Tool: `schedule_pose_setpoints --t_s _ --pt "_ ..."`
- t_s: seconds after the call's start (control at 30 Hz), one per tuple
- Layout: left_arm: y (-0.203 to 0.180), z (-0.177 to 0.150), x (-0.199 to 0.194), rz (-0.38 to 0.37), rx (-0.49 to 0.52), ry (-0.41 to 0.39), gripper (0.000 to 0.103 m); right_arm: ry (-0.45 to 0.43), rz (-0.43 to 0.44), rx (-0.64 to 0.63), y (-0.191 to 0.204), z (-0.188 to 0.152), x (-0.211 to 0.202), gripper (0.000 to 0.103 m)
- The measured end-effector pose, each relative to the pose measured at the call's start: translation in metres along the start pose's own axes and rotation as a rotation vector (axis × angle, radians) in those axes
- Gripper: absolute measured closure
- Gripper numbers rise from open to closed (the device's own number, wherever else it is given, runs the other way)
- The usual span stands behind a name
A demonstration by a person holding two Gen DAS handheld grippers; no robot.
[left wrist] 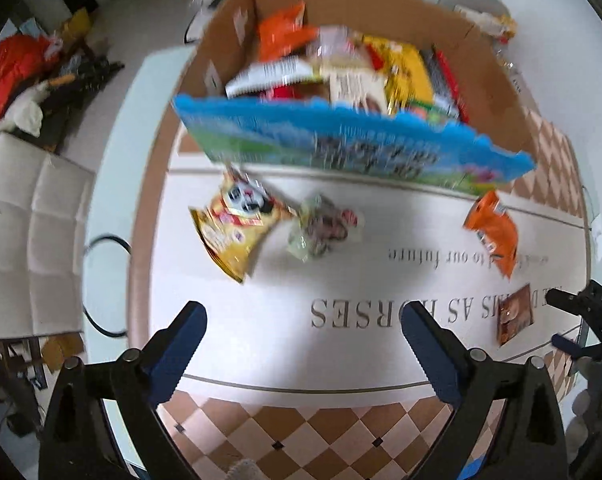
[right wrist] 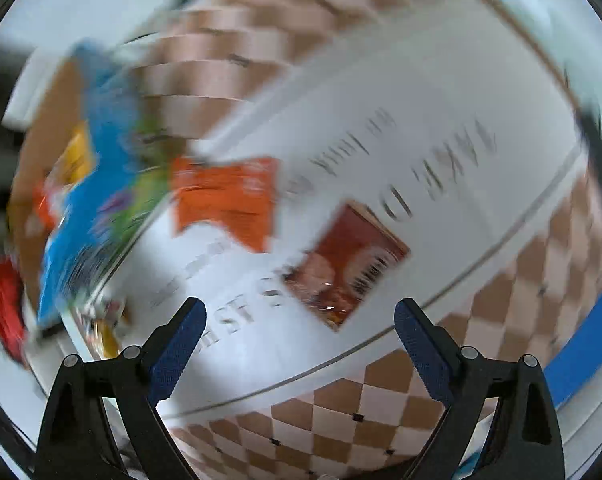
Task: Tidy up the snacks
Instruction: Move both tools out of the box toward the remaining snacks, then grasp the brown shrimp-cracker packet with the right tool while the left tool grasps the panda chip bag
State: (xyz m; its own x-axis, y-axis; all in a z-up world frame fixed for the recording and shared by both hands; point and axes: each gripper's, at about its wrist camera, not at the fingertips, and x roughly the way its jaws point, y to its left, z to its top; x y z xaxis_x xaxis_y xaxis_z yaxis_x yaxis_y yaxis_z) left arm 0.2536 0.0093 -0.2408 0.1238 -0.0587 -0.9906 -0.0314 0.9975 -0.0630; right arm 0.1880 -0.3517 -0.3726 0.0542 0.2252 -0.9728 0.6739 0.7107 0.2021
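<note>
A round tabletop (left wrist: 261, 320) under a printed cloth with a checkered border fills the middle of the room, with a white padded chair (left wrist: 29, 232) on one side and red bags on the floor beyond. At the far side of the tabletop stands an open cardboard box (left wrist: 489, 80), its near flap printed blue, and it is already heaped with packets, so most of the sorting looks done. Four snacks lie loose on the cloth: a yellow bag (left wrist: 233, 232), a pale crinkled packet (left wrist: 321, 230) just beside it, an orange packet (left wrist: 493, 232) near the box's corner, and a small brown packet (left wrist: 515, 314). The left gripper (left wrist: 303, 344) hangs spread wide and empty above the cloth. The right gripper (right wrist: 299, 340) is likewise parted with nothing in it, the brown packet (right wrist: 349, 268) lying just ahead; its view is smeared. Nothing blocks the loose snacks, though I judge the full box leaves little room.
</note>
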Motion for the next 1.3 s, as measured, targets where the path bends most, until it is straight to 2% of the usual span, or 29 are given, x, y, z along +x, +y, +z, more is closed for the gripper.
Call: schedule_pose_setpoints --t_s 0.13,0.23,0.37,0.5,0.53,0.63,0.7,0.77,0.9,1.03,1.13,1.2,1.23,1.3 --pt "0.001 -0.003 0.016 0.024 -0.022 0.032 0.003 0.066 -0.005 0.147 -0.028 0.008 0.04 0.006" --pt "0.011 -0.003 0.024 0.039 -0.054 0.046 0.003 0.078 -0.04 0.177 -0.027 0.012 0.06 0.008" --pt "0.03 0.001 0.029 0.065 -0.096 0.051 0.003 0.092 -0.11 0.171 -0.019 0.009 0.079 0.024" --pt "0.057 0.008 0.038 0.071 -0.145 0.068 0.003 0.06 -0.215 0.038 0.007 -0.005 0.083 0.037" --pt "0.064 0.01 0.041 0.066 -0.16 0.074 0.003 0.056 -0.214 0.006 0.014 -0.01 0.084 0.039" --pt "0.077 0.017 0.05 0.057 -0.175 0.089 0.003 0.08 -0.234 -0.143 0.041 -0.032 0.093 0.039" --pt "0.081 0.023 0.054 0.052 -0.152 0.089 0.003 0.092 -0.248 -0.234 0.059 -0.05 0.1 0.039" --pt "0.078 0.033 0.06 0.069 -0.083 0.087 0.003 0.101 -0.268 -0.337 0.079 -0.072 0.107 0.04" --pt "0.065 0.052 0.073 0.128 0.083 0.086 0.003 0.116 -0.279 -0.457 0.108 -0.096 0.116 0.039" --pt "0.052 0.067 0.09 0.167 0.21 0.099 0.003 0.135 -0.278 -0.511 0.128 -0.107 0.121 0.039" --pt "0.045 0.075 0.108 0.142 0.264 0.131 0.003 0.145 -0.281 -0.532 0.142 -0.111 0.125 0.039" --pt "0.043 0.078 0.118 0.111 0.276 0.148 0.003 0.151 -0.283 -0.539 0.16 -0.101 0.131 0.039" --pt "0.044 0.079 0.121 0.096 0.273 0.149 0.005 0.153 -0.284 -0.544 0.163 -0.103 0.131 0.039" --pt "0.047 0.081 0.126 0.082 0.248 0.15 0.023 0.16 -0.283 -0.552 0.154 -0.09 0.128 0.039"
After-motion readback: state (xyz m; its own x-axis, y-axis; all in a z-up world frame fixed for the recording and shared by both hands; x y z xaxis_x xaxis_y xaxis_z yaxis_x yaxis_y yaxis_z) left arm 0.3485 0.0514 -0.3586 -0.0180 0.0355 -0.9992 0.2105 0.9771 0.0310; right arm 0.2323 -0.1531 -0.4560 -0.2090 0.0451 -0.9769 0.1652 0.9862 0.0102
